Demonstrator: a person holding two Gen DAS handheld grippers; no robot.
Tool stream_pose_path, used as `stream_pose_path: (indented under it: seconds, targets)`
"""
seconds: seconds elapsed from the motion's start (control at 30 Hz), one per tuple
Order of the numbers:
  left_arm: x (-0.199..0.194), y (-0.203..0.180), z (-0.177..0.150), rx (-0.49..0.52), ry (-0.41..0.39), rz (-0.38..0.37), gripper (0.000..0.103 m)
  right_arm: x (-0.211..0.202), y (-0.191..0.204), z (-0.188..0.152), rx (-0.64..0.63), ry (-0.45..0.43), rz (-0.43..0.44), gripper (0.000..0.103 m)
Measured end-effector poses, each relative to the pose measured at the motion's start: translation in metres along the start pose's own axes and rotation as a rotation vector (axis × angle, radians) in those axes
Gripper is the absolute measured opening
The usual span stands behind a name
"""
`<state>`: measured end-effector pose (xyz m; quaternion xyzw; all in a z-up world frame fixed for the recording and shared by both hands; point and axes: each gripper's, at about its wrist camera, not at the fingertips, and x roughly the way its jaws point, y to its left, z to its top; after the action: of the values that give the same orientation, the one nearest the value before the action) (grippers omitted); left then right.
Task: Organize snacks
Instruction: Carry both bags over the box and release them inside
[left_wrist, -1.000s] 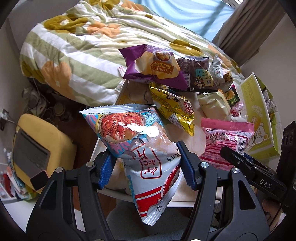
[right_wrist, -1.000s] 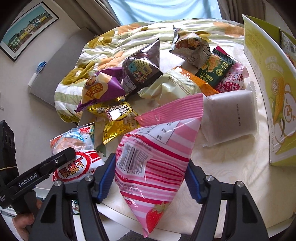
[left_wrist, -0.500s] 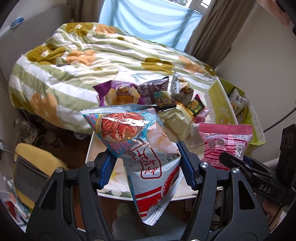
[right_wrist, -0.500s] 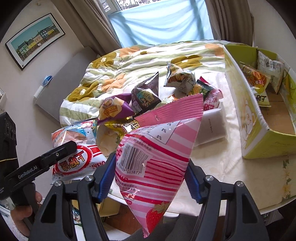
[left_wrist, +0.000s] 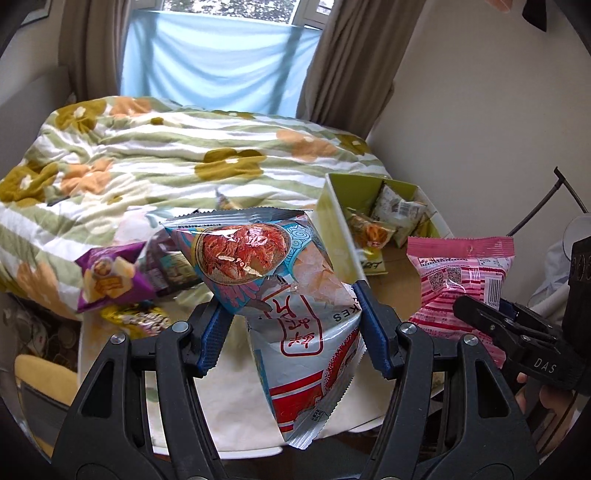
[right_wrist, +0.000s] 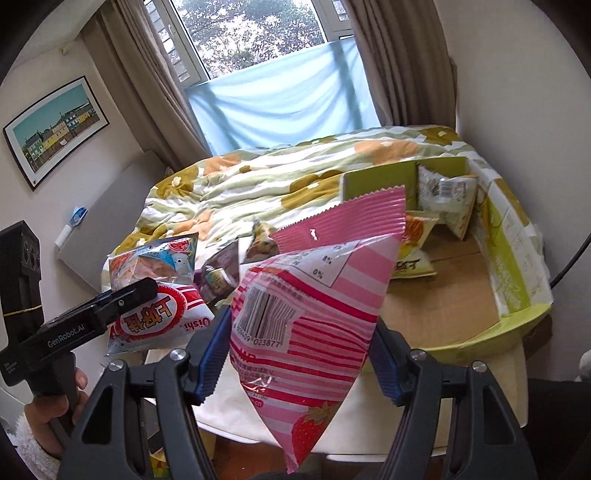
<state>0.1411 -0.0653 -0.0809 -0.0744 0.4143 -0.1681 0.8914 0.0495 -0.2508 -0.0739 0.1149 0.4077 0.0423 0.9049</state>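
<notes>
My left gripper (left_wrist: 291, 332) is shut on a blue, white and red prawn-cracker bag (left_wrist: 280, 280), held up above the white table (left_wrist: 229, 402). My right gripper (right_wrist: 299, 354) is shut on a pink striped strawberry snack bag (right_wrist: 310, 295), held in the air next to it. Each bag also shows in the other view: the pink bag (left_wrist: 458, 280) in the left wrist view, the prawn-cracker bag (right_wrist: 159, 291) in the right wrist view. A yellow-green cardboard box (right_wrist: 517, 258) stands open at the right with a few snack packs (right_wrist: 447, 195) at its far end.
Loose snacks lie on the table's left part: a purple bag (left_wrist: 110, 277), a yellow bag (left_wrist: 136, 317) and a dark bag (right_wrist: 221, 273). A bed with a flowered quilt (left_wrist: 166, 162) is behind the table. A yellow chair (left_wrist: 40, 384) stands at lower left.
Both grippers have risen and tilted up with their bags. The table and loose snacks have dropped lower in view, and the box interior and window have come into sight.
</notes>
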Motion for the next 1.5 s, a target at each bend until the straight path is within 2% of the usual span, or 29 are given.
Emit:
stream_pose_path:
  seconds: [0.17, 0.27, 0.5, 0.53, 0.6, 0.67, 0.7, 0.87, 1.0, 1.3, 1.5]
  targets:
    - [0.05, -0.081, 0.018, 0.046, 0.021, -0.05, 0.06, -0.014, -0.063, 0.023, -0.013, -0.01, -0.048, 0.064]
    - [0.086, -0.12, 0.024, 0.059, 0.058, -0.05, 0.061, -0.018, -0.098, 0.034, -0.009, -0.003, -0.064, 0.064]
    - [0.164, -0.175, 0.02, 0.061, 0.175, -0.004, 0.061, -0.015, -0.163, 0.048, 0.01, 0.051, -0.029, 0.064]
    - [0.171, -0.177, 0.018, 0.054, 0.184, -0.009, 0.063, -0.014, -0.17, 0.049, 0.013, 0.058, -0.017, 0.064]
    - [0.185, -0.183, 0.014, 0.055, 0.201, -0.005, 0.073, -0.011, -0.179, 0.049, 0.012, 0.072, -0.004, 0.064]
    - [0.196, -0.188, 0.009, 0.079, 0.214, 0.093, 0.101, -0.006, -0.187, 0.05, 0.011, 0.089, 0.0, 0.064]
    - [0.198, -0.189, 0.006, 0.087, 0.215, 0.124, 0.103, -0.003, -0.19, 0.05, 0.014, 0.096, 0.004, 0.064]
    - [0.192, -0.176, -0.003, 0.082, 0.236, 0.136, 0.103, 0.006, -0.198, 0.049, 0.017, 0.116, 0.013, 0.064]
    - [0.176, -0.169, -0.005, 0.084, 0.222, 0.134, 0.103, 0.018, -0.197, 0.054, -0.003, 0.13, 0.0, 0.064]
    - [0.152, -0.155, 0.012, 0.094, 0.179, 0.18, 0.102, 0.06, -0.173, 0.074, -0.142, 0.2, -0.089, 0.066]
    - [0.149, -0.143, 0.021, 0.097, 0.168, 0.2, 0.102, 0.091, -0.172, 0.08, -0.215, 0.281, -0.144, 0.066]
